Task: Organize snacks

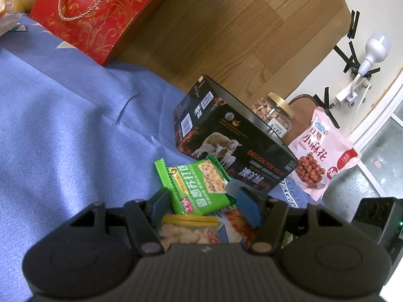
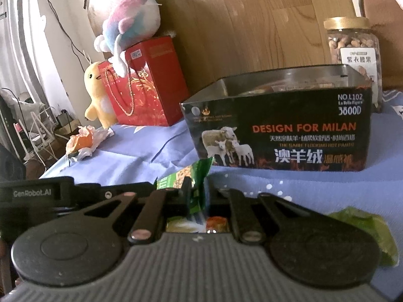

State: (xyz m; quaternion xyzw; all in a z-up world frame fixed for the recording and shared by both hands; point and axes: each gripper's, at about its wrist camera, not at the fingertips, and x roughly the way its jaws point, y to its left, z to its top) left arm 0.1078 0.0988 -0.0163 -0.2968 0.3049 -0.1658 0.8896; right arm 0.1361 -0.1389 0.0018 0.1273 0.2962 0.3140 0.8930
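Your right tool pinches the green soda-cracker packet low and centre in frame, just before the open black sheep-print box on the blue cloth, likely its destination; your left tool stands wide around it.

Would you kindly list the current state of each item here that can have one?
Green cracker packet: sealed, held between both tools.
Black tin box: open, lid off, upright on the blue cloth.
Nut jar: gold lid on, upright, nearly full.
Pink snack bag: sealed, propped upright.
Red gift bag: upright.
Left tool: open around the packet.
Right tool: shut on the packet.
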